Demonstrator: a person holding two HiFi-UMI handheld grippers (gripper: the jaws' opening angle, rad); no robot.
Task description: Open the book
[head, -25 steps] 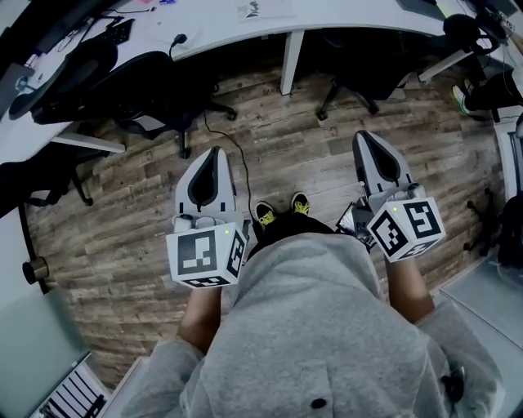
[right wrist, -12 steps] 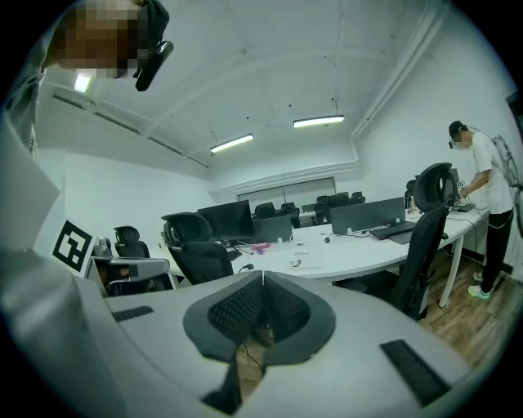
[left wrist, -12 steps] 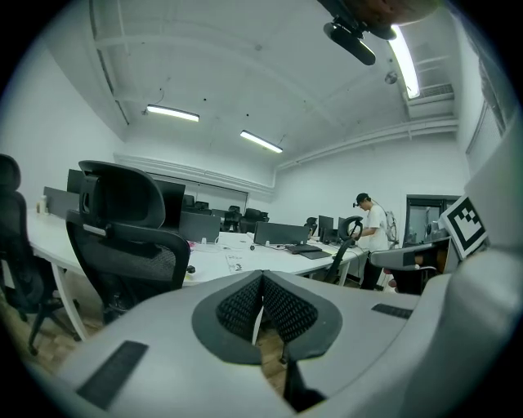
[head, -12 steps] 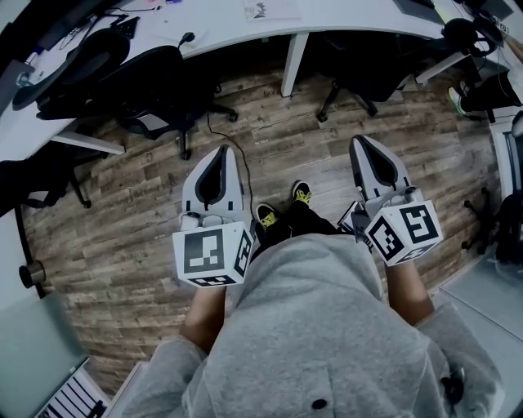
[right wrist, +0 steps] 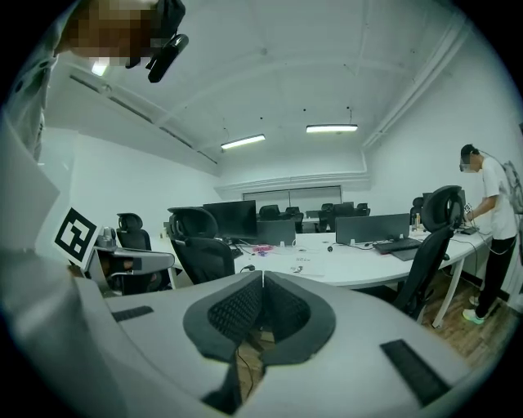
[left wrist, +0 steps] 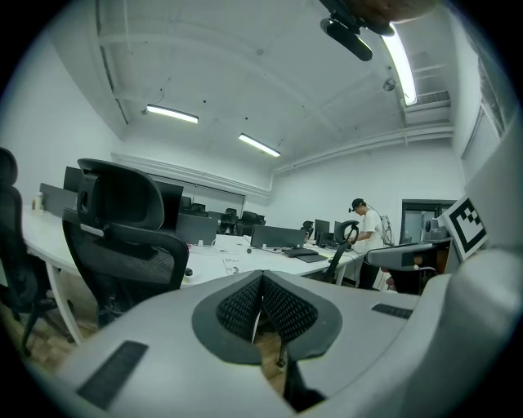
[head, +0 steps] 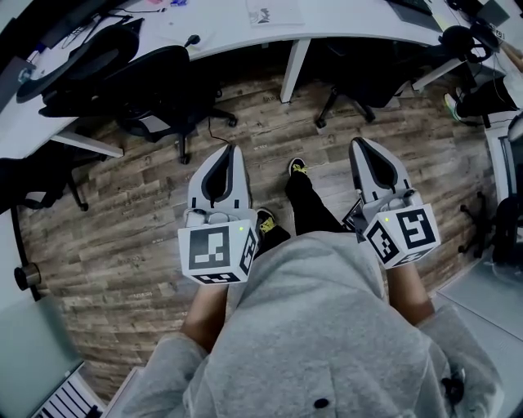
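White left hand-held gripper (head: 228, 148), right hand-held gripper (head: 358, 143): two, both closed.

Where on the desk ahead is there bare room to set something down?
The white desk is bare right of the paper sheet, and between that sheet and the small black item. Its left end, behind the black chairs, and its far right end are crowded.
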